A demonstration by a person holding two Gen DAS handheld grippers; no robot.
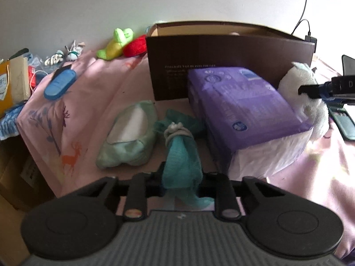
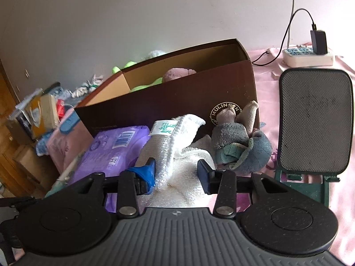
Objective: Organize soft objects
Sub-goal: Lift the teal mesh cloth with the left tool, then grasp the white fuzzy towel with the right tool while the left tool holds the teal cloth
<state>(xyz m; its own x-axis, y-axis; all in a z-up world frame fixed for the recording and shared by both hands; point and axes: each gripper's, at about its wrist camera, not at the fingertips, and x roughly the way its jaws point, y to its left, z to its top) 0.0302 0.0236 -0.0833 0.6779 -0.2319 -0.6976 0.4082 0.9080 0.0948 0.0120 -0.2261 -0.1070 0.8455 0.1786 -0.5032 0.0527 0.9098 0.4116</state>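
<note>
A teal cloth bundle [image 1: 182,155], tied with a grey band at its far end, runs forward out of my left gripper [image 1: 182,174], which is shut on it; the cloth hides the fingertips. In the right wrist view a white fluffy towel [image 2: 177,155] with a sewn label lies between the fingers of my right gripper [image 2: 177,173], and both pads press its sides. The left wrist view shows the right gripper [image 1: 310,89] against the same white fluffy towel [image 1: 308,93]. Behind stands an open brown cardboard box [image 1: 221,51] [image 2: 177,97] with a pink plush [image 2: 177,74] inside.
A purple pack [image 1: 244,110] [image 2: 115,141] lies in front of the box on the pink bedsheet [image 1: 93,84]. A pale green pouch [image 1: 131,137] sits left of the teal cloth. A grey-blue plush toy [image 2: 241,141] leans on the box; green plush [image 1: 115,44] and red plush [image 1: 135,46] lie behind.
</note>
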